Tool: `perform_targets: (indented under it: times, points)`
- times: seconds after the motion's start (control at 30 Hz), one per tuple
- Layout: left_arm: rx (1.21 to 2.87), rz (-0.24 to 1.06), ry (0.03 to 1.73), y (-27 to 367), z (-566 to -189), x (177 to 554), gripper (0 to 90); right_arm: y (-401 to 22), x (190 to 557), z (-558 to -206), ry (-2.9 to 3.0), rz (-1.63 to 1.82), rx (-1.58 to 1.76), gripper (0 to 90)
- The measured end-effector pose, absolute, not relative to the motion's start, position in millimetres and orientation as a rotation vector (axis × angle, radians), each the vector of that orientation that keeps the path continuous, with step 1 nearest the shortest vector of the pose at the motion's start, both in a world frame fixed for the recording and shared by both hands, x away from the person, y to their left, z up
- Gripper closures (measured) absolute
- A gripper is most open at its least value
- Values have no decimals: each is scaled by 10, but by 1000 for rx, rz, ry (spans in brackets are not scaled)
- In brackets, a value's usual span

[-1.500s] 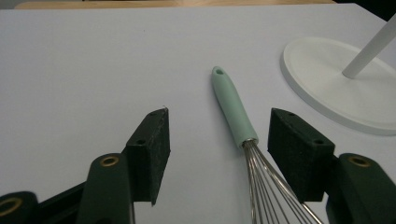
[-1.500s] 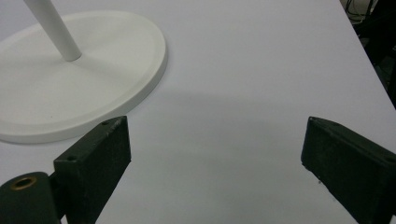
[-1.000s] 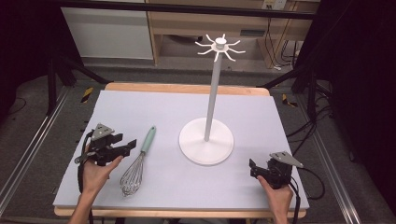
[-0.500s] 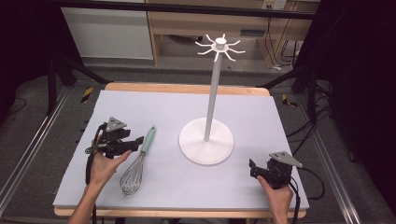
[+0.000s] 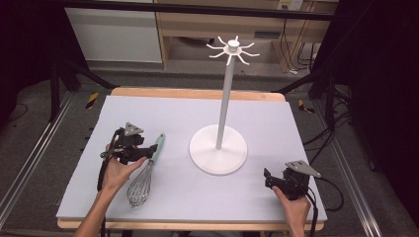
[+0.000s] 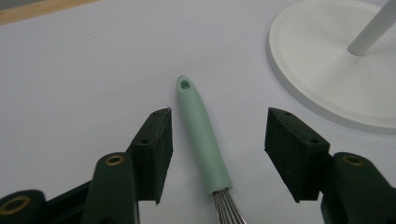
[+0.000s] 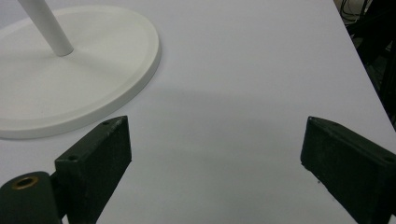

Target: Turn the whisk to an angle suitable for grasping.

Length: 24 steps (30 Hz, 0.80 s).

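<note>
You had moved your left tool (image 6: 217, 151) forward over the whisk (image 5: 144, 170) lying on the tabletop (image 5: 276, 123); its jaws stood open, straddling the green handle (image 6: 201, 135) without touching. Likely a grasp came next. Your right tool (image 5: 281, 181) rested open near the stand (image 5: 218, 148).

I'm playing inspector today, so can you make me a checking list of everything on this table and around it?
Surface: pale grey mat on a wooden table, flat.
Job's things: whisk with a mint green handle lying flat; white stand with a tall pole and hooks on top, upright.
Clutter: nothing seen.
Grippers: left gripper open, jaws on either side of the whisk handle, not touching it; right gripper open over bare mat beside the stand's base.
Cables: black cables trail from both grippers; more lie on the floor at the right.
Surroundings: dark floor, wooden shelf unit behind the table.
</note>
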<state>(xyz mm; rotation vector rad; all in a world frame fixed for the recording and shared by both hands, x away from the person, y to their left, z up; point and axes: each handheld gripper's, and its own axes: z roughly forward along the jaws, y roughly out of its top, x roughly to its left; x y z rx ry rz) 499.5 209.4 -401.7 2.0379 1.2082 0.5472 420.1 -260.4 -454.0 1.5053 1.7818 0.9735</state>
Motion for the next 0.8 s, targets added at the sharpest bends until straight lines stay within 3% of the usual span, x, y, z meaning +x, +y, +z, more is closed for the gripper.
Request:
perform_targets:
  times: [0.8]
  points:
    - [2215, 488, 1284, 1972, -4351, 5219, 524, -2595, 4217, -4568, 1807, 961, 1506, 93]
